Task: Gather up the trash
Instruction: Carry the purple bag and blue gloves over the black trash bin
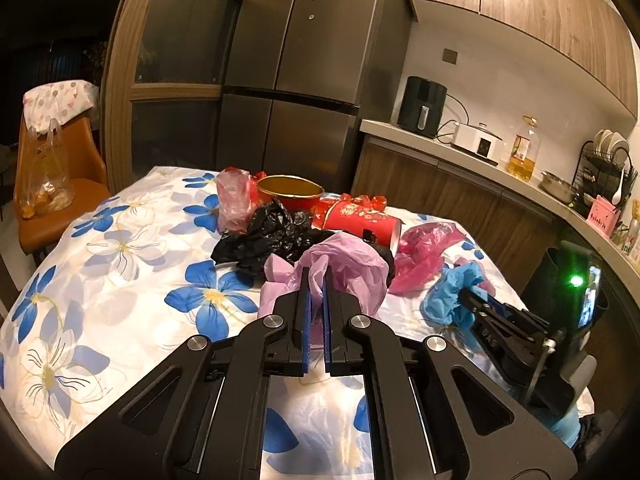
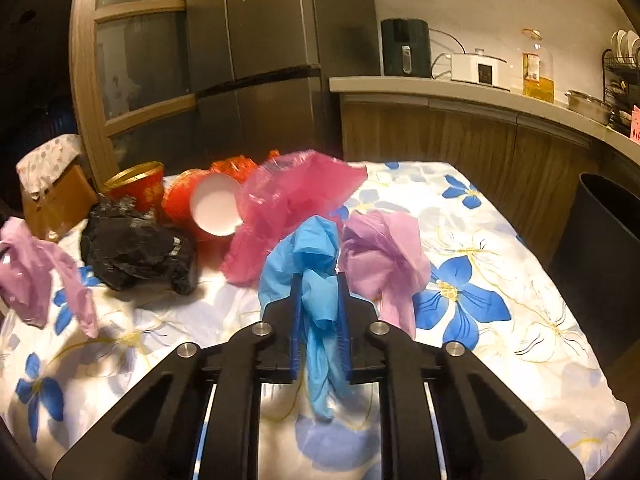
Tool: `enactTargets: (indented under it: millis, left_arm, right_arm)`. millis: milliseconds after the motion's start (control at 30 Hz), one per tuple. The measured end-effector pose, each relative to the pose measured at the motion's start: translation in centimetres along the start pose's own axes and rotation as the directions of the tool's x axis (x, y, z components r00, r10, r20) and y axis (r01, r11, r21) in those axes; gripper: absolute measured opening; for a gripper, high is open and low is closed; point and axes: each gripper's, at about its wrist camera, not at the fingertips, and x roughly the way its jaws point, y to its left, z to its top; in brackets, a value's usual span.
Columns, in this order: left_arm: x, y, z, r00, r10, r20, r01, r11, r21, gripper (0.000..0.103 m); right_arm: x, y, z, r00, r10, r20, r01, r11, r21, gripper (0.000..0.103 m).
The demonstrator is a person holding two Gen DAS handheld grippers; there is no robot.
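Note:
On the flower-print tablecloth lies a heap of trash. My left gripper is shut on a lilac plastic bag, which is lifted off the cloth and also shows in the right wrist view as the lilac plastic bag. My right gripper is shut on a crumpled blue bag; from the left wrist the right gripper shows at the right with the blue bag. Behind lie a black bag, a magenta bag, a second lilac bag and a tipped red paper cup.
A red cup with a gold rim and a pale pink bag sit at the table's far end. A black bin stands right of the table, below the kitchen counter. An orange chair bearing a clear bag stands at the left.

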Motion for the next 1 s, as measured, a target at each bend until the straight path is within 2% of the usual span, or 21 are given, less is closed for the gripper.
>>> enactTargets:
  millis: [267, 433, 767, 1000]
  left_arm:
    - [-1.3, -1.0, 0.3, 1.000, -0.016, 0.026, 0.016, 1.000, 0.012, 0.004]
    - [-1.7, -2.6, 0.2, 0.999, -0.040, 0.029, 0.039, 0.999, 0.031, 0.004]
    - [-1.1, -7.8, 0.4, 0.992, -0.123, 0.019, 0.121, 0.988, 0.093, 0.004]
    - [-0.3, -13.1, 0.7, 0.978, -0.207, 0.009, 0.203, 0.968, 0.148, 0.004]
  right_arm:
    - [-5.5, -1.2, 0.8, 0.995, 0.028, 0.092, -0.029, 0.999, 0.013, 0.014]
    - [-8.4, -2.8, 1.3, 0.990, 0.015, 0.142, -0.019, 0.999, 0.029, 0.014]
    - [-11.6, -6.9, 1.4, 0.979, -0.054, 0.195, 0.040, 0.996, 0.077, 0.014]
    - [-13.4, -10.9, 1.9, 0.964, -0.131, 0.230, 0.104, 0.986, 0.127, 0.014]
